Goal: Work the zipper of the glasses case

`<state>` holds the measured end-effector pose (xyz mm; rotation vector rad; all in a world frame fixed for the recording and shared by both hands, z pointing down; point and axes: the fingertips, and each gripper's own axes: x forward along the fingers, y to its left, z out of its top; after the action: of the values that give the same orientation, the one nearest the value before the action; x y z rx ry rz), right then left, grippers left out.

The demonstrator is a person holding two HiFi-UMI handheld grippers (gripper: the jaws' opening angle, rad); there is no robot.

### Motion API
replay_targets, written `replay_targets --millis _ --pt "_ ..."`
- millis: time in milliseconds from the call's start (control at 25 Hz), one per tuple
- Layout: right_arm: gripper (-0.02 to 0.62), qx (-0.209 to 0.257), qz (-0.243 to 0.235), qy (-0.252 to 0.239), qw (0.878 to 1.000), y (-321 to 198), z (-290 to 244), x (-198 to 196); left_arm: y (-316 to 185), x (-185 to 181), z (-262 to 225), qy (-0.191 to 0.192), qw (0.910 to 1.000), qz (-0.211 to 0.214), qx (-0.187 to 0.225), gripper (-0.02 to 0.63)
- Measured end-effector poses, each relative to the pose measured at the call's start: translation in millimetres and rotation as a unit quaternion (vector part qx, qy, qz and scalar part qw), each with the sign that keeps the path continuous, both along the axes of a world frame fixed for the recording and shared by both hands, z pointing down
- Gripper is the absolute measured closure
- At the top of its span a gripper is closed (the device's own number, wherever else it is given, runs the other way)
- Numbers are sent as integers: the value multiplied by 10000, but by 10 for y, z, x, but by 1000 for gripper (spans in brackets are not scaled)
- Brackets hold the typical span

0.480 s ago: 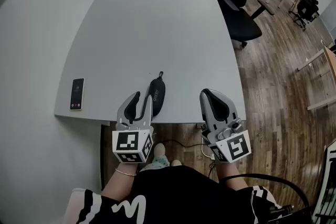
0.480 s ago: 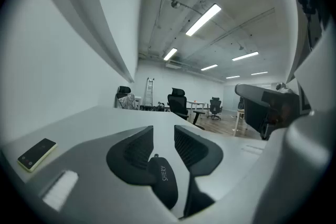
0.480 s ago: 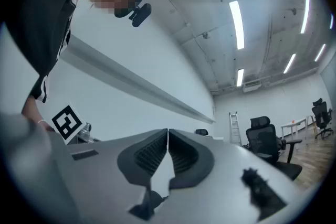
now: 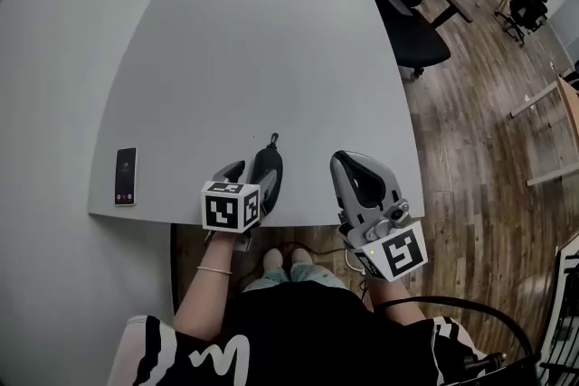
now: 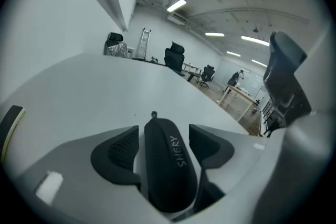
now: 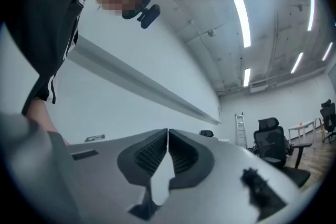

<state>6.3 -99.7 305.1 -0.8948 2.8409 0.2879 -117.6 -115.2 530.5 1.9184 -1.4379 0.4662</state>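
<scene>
Black glasses case (image 5: 167,165) lies between the left gripper's (image 5: 163,132) parted jaws, seemingly untouched.

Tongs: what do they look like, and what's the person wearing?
Left tongs and right tongs: pale grey moulded shells with black ribbed pads. Each carries a white cube with black square markers. A black cable trails near the right one. The person wears a black top with white stripes on the sleeves and a thin bracelet on the left wrist.
</scene>
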Motion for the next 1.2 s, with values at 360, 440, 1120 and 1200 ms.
replay_targets --millis 360,440,1120,1200 --pt "588 -78 -208 7 9998 -145 19 -43 -75 384 472 102 9954 480 -820 253" --pt "588 -110 -219 -5 9997 -164 27 -33 -54 486 544 -192 9938 671 -870 247" --pt "586 649 -142 1245 9900 -356 212 -37 -324 362 -1085 -351 9777 1238 1659 330" --pt "586 932 -131 1559 9833 -381 203 -89 -297 471 -1563 -287 9614 1511 2283 331"
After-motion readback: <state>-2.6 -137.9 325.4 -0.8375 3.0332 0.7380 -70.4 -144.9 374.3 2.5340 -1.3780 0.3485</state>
